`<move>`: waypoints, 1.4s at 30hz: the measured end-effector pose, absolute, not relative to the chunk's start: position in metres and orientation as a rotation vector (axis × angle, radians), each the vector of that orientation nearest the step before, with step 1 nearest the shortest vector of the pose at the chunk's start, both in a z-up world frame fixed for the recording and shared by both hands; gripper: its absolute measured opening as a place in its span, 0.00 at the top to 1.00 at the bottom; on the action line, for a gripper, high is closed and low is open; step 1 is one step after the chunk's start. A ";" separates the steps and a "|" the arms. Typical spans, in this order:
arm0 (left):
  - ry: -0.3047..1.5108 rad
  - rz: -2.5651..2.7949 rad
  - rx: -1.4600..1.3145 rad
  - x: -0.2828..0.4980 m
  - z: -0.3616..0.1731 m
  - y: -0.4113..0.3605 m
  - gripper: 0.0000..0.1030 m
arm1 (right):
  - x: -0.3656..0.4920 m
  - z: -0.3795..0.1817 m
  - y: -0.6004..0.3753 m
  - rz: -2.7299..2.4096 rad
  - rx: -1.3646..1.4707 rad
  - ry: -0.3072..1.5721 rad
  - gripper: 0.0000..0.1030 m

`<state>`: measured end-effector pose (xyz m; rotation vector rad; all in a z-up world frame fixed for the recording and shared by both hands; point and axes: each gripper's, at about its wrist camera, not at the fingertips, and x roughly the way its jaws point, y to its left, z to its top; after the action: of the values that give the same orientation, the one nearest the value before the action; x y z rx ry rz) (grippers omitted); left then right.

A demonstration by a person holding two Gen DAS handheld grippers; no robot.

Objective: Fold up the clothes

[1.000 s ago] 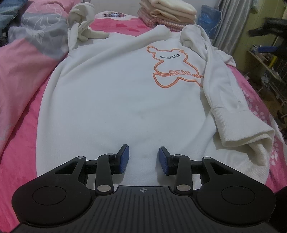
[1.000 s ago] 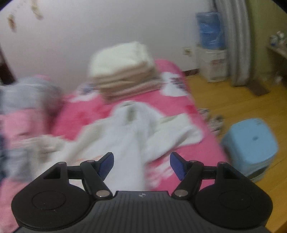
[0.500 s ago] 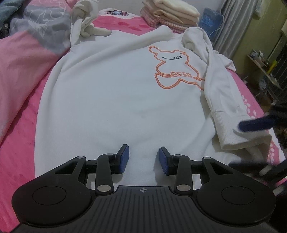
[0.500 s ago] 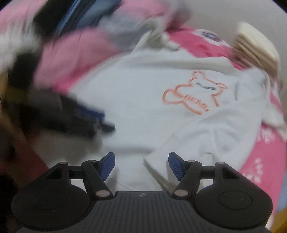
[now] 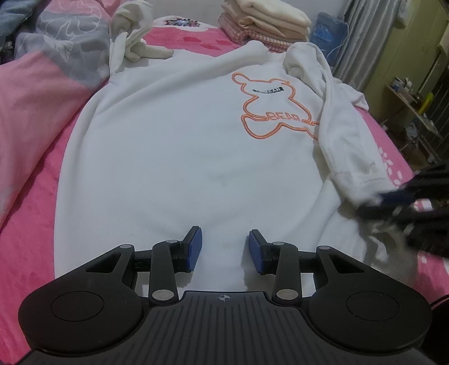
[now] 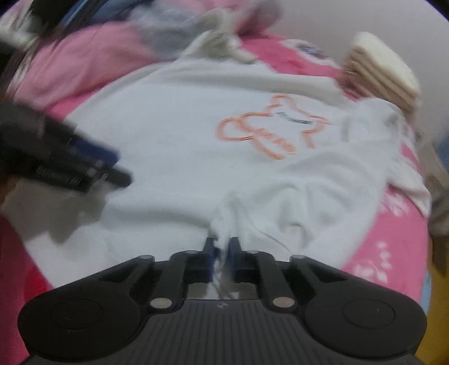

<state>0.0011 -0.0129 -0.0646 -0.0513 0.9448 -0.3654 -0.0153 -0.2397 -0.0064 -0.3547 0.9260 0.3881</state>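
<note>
Left wrist view shows the pink bed [image 5: 31, 238] carrying the white sweatshirt [image 5: 174, 157] spread flat along its middle, hem at the near edge and collar toward the far edge, where a stack of folded clothes [image 5: 266, 22] sits. One sleeve [image 5: 348, 140] is laid down along the right edge of the body, its cuff [image 5: 362, 185] near the hem corner. The right gripper [image 6: 221, 250] is closing its jaws, white cuff fabric bunched between the pads. The left gripper [image 5: 224, 250] hangs released above the hem, holding nothing. To fold well, the pinch probably needs the full cuff thickness before lifting, then a low carry across the chest, while the left gripper pins the hem against dragging.
</note>
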 end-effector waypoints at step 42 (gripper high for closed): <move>1.049 -0.193 -0.080 -0.073 -0.031 0.078 0.64 | -0.134 -0.017 -0.514 -0.164 0.926 0.765 0.48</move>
<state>-0.0730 0.0782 -0.0306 -0.0805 1.0487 -0.1932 -0.1344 -0.5145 -0.0175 0.9264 0.7653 -0.1644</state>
